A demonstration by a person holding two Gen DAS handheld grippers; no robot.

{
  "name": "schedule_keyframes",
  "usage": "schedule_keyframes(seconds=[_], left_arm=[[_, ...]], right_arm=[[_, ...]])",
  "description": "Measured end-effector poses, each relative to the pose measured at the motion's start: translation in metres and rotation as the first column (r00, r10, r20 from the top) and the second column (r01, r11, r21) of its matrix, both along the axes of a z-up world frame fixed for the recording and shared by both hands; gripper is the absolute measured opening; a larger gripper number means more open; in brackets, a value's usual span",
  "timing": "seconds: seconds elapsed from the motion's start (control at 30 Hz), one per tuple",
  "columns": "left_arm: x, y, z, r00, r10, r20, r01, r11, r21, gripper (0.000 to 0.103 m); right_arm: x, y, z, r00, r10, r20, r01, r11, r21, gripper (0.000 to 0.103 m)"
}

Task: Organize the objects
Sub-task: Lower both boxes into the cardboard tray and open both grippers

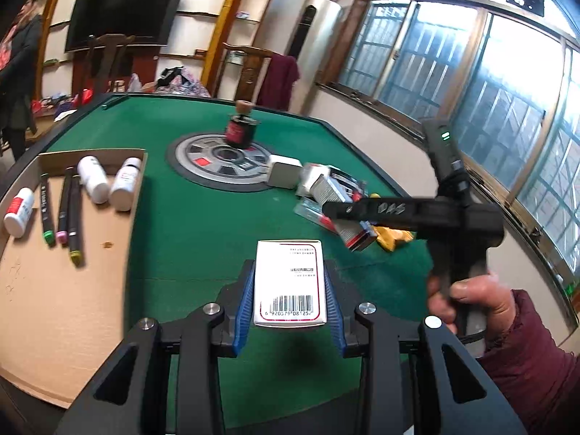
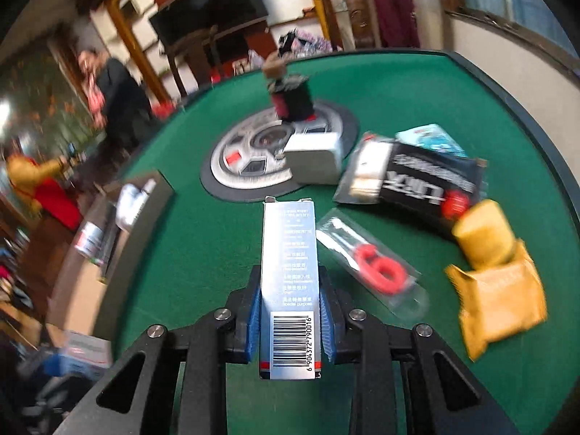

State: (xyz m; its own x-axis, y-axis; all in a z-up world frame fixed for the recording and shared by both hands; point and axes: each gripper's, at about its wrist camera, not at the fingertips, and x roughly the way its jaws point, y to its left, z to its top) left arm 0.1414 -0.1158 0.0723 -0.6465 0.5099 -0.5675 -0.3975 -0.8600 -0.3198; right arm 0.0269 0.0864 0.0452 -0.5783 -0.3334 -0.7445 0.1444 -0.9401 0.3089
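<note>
The left gripper [image 1: 289, 286] clasped a white carton [image 1: 289, 282] between its ribbed blue pads [image 1: 246, 297]. The box was flat, smooth card with a red outline; its barcode end sat nearest the camera and its long axis ran away toward the far side of the green felt table [image 1: 203, 224].

The right gripper [image 2: 290, 311] was clenched on a slim silver-grey box [image 2: 290, 272], a narrow glossy rectangle with its barcode end near and an open flap at the far tip, its long axis pointing toward the round metal hub [image 2: 261, 152] at the table's centre.

At the left lay a shallow corrugated cardboard tray [image 1: 54, 290] holding three cylindrical white bottles [image 1: 93, 179] and three dark markers [image 1: 74, 217] lying roughly parallel, coloured caps toward the near side. To the right sat crinkled yellow packets [image 2: 500, 304] and a clear sleeve holding something red [image 2: 373, 264].
</note>
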Motion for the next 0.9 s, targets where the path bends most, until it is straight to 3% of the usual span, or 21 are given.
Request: schedule_keyframes(seconds=[0.2, 0.4, 0.57, 0.67, 0.9], left_arm=[[0.003, -0.007, 0.003, 1.000, 0.007, 0.026, -0.008, 0.999, 0.044, 0.034], [0.009, -0.071, 0.022, 0.986, 0.166, -0.022, -0.165, 0.986, 0.031, 0.034], [0.005, -0.139, 0.027, 0.942, 0.333, -0.052, -0.336, 0.937, -0.094, 0.034], [-0.004, -0.166, 0.024, 0.921, 0.388, -0.037, -0.388, 0.905, -0.173, 0.034], [-0.044, -0.188, 0.000, 0.907, 0.418, 0.040, -0.382, 0.862, -0.333, 0.034]], right_arm=[[0.023, 0.025, 0.019, 1.000, 0.006, -0.001, -0.006, 0.989, -0.151, 0.029], [0.032, 0.004, 0.032, 0.997, 0.078, -0.015, -0.080, 0.970, -0.231, 0.030], [0.028, -0.042, 0.044, 0.985, 0.166, -0.046, -0.172, 0.949, -0.265, 0.030], [0.021, -0.076, 0.044, 0.974, 0.222, -0.041, -0.225, 0.930, -0.291, 0.030], [0.006, -0.169, 0.027, 0.934, 0.357, 0.020, -0.339, 0.901, -0.269, 0.030]])
